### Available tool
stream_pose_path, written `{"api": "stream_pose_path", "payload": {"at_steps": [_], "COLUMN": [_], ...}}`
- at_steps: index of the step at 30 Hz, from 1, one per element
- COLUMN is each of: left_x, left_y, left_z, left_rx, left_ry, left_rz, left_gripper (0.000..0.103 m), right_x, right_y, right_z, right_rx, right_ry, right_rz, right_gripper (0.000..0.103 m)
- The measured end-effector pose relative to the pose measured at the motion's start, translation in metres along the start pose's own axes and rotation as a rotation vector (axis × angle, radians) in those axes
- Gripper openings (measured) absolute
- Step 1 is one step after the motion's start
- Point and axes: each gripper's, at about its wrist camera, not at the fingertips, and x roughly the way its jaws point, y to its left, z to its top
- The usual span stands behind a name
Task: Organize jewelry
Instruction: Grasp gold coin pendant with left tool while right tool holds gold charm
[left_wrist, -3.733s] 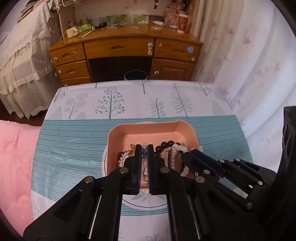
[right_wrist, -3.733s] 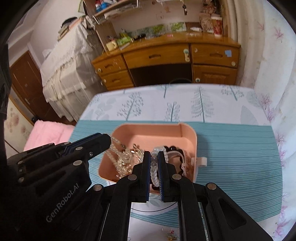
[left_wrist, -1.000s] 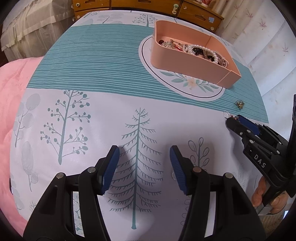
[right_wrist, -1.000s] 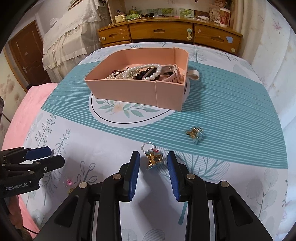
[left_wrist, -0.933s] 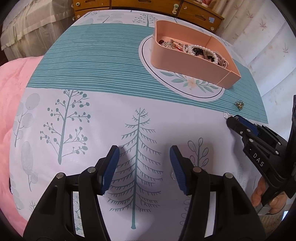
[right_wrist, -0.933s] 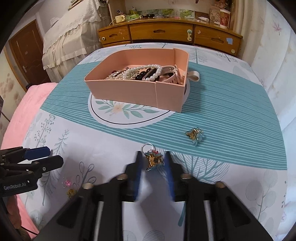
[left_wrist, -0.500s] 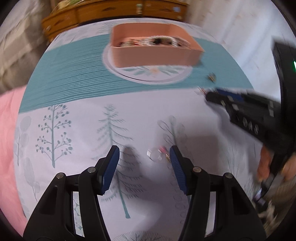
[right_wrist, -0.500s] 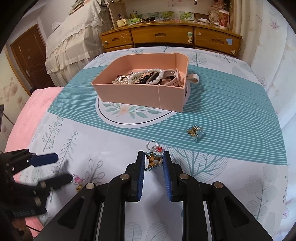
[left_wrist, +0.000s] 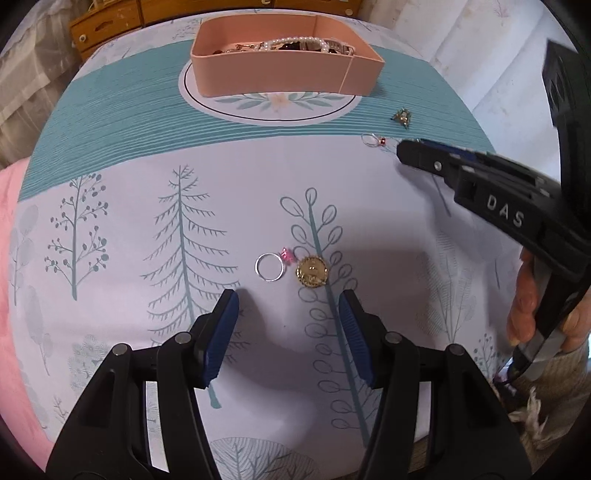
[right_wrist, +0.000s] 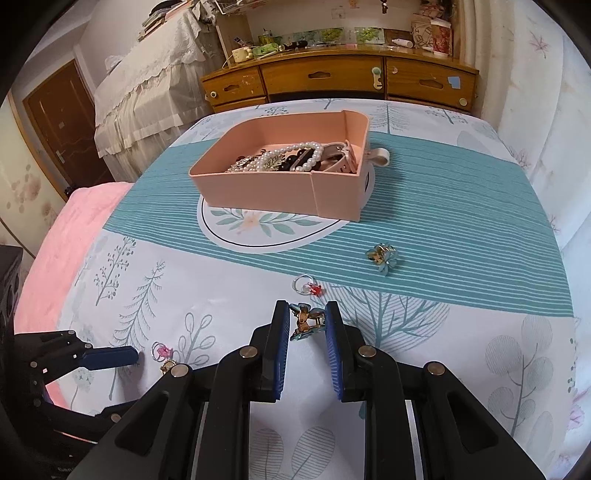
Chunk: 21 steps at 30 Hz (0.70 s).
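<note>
Picking step: right gripper (right_wrist: 306, 325) pinching a blue-gold clip (right_wrist: 305, 321), near the pink box (right_wrist: 280, 188). Left gripper (left_wrist: 286, 332) spread before ring (left_wrist: 269, 267) and gold coin (left_wrist: 311, 271). Next probably: carry to box.

Left wrist view: close above the bench (left_wrist: 110, 221), steeply downward, facing the pink tray (left_wrist: 280, 72) beyond. Right wrist view: shallower, nearer the tray's (right_wrist: 280, 192) right corner. Both 2 views share the tray.

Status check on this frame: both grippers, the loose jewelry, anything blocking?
Left gripper open before silver ring and gold coin charm. Right gripper closed on butterfly clip. Pink box unobstructed.
</note>
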Motion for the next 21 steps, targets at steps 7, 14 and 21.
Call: {"api": "stream_pose_path", "payload": {"at_steps": [7, 14, 21], "left_x": [0.005, 0.008, 0.007], "left_y": [-0.004, -0.018, -0.019], "left_z": [0.01, 0.015, 0.018], "left_rx": [-0.029, 0.013, 0.011], "left_ry": [-0.018, -0.018, -0.031], "left_rz": [-0.008, 0.01, -0.014], "left_gripper": [0.053, 0.049, 0.041], "right_x": [0.0, 0.001, 0.002], "right_y": [-0.008, -0.019, -0.025], "right_z": [-0.005, -0.009, -0.012], "right_rx": [0.023, 0.055, 0.074], "right_ry": [0.001, 0.003, 0.005], "right_rz": [0.019, 0.03, 0.037], "right_gripper": [0.019, 0.019, 0.019]}}
